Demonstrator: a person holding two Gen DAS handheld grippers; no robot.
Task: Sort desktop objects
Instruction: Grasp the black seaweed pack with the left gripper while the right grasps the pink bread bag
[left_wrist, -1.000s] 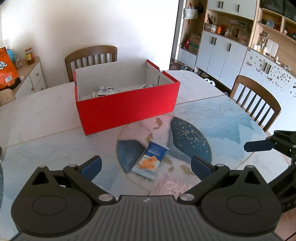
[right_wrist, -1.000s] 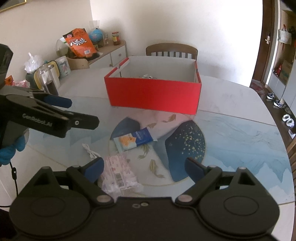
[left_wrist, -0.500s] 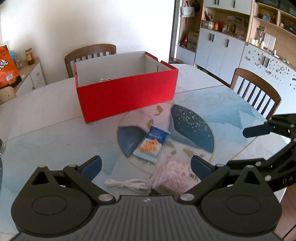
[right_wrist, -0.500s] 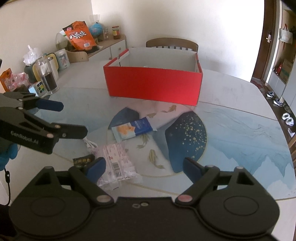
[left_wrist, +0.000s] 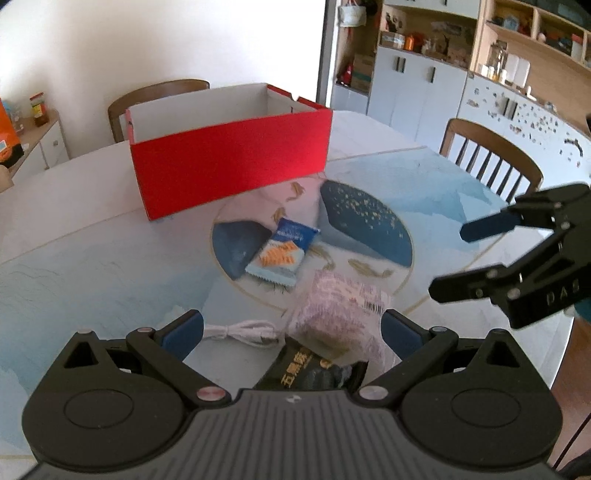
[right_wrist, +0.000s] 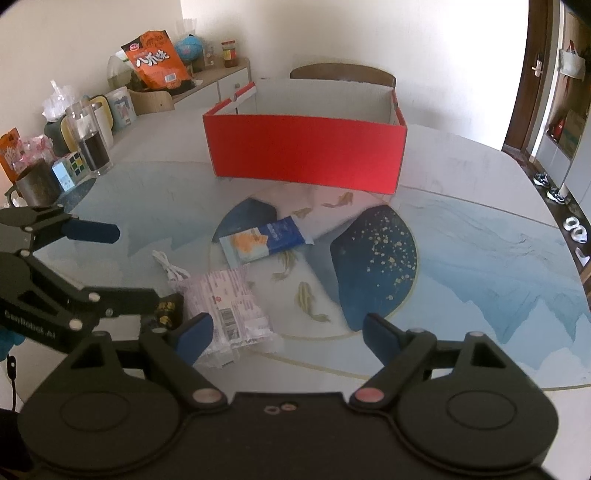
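Both pairs of tongs hang above the bench (right_wrist: 480, 177) with their fingers apart and nothing between them: the left tongs (left_wrist: 291, 328) over the near cluster of things, the right tongs (right_wrist: 286, 334) a little to the side. Four things wait to be sorted, and the open red box (right_wrist: 306, 155) stands beyond them, well apart.

Nearest the left tongs lies a dark packet (left_wrist: 310, 371) with gold Chinese characters that I cannot read surely. A pink-and-white wrapped pack (right_wrist: 229, 302) overlaps its far end; it carries a barcode label and small print too fine to make out. Just beside these is a coiled white cable (left_wrist: 243, 330), and farther toward the box a blue snack packet (right_wrist: 264, 240) with orange biscuits pictured and white lettering too blurred to read.

All four look light. The packets are probably soft, crinkly film, slippery on the flat faces, so a pinch across a short edge or a sealed seam seems safest; squeezing the middle of the snack packet may crush what is inside. The cable is limp and will likely trail, so taking it at the bundled middle should keep the loops together. The pink pack looks plump and yielding, best gripped across its narrow width.

The left tongs show the words "GenRobot.AI" in the right wrist view.
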